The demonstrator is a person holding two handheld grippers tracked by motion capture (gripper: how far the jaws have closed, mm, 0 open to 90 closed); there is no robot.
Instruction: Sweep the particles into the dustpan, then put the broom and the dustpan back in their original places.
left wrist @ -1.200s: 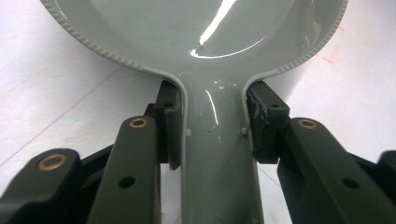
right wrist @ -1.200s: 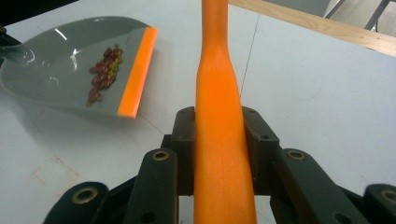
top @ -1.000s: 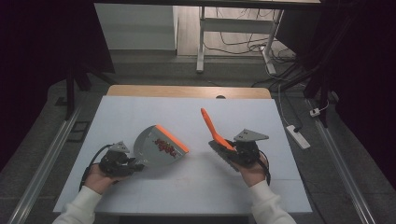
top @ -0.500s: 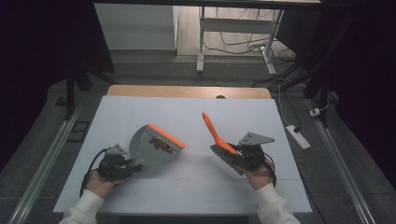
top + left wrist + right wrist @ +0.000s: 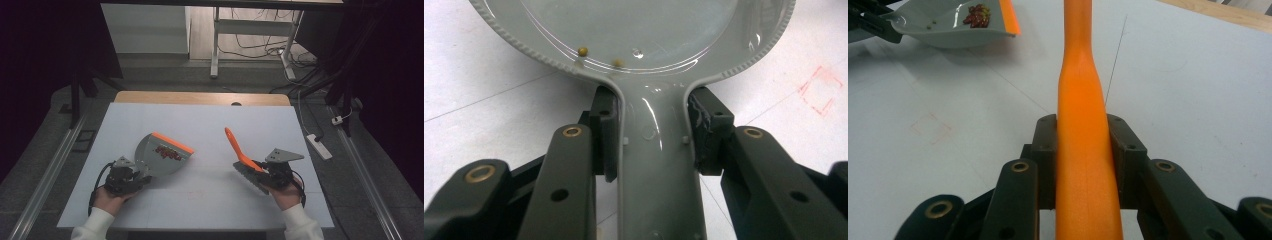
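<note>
So my left gripper (image 5: 131, 174) is clamped on the handle of the dustpan (image 5: 161, 154), both pads pressed tight against the grey stem, one on each side. The pan sits on the left side of the table (image 5: 210, 125), its mouth with the orange lip (image 5: 173, 142) facing far and right, and there's a little pile of red bits (image 5: 167, 152) inside it. Up close in the left gripper view I can also see a couple of small yellowish specks (image 5: 583, 51) near the back rim of the pan. My right gripper (image 5: 264, 169) is squeezing the orange handle of the brush (image 5: 239, 152), which angles up and away from me to the far left, with the grey bristle end down near my hand at the table. The two tools are well apart, bare white tabletop between them.
</note>
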